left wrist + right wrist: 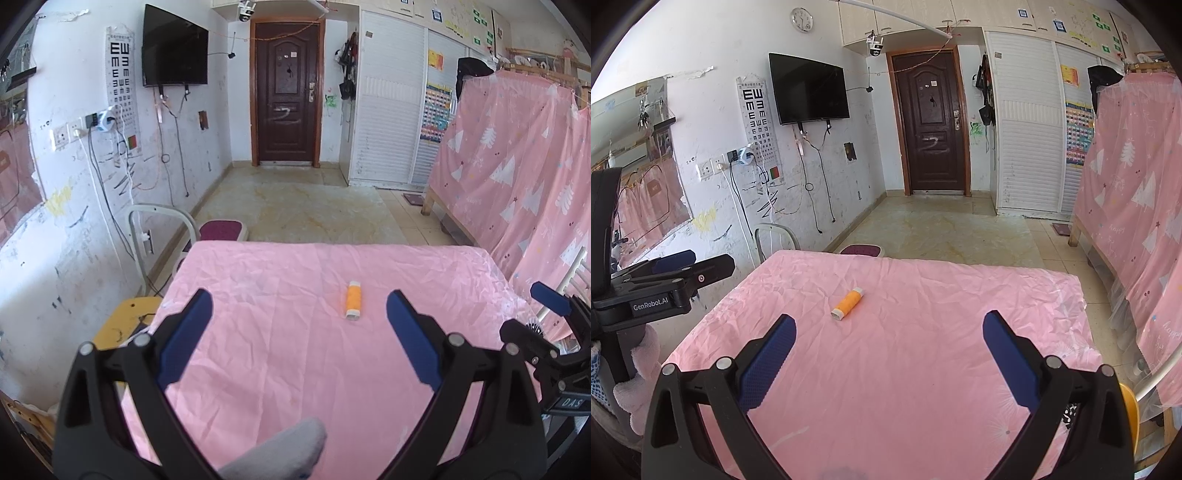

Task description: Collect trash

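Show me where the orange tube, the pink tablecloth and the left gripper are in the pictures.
orange tube (353, 301): left wrist view, on its orange middle.
pink tablecloth (923, 350): right wrist view, on bare cloth between the fingers.
left gripper (299, 308): left wrist view, midway between its blue fingertips.

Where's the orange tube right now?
The orange tube lies flat on the pink tablecloth, ahead of both open grippers: nearer the right finger in the left wrist view, toward the left finger in the right wrist view.
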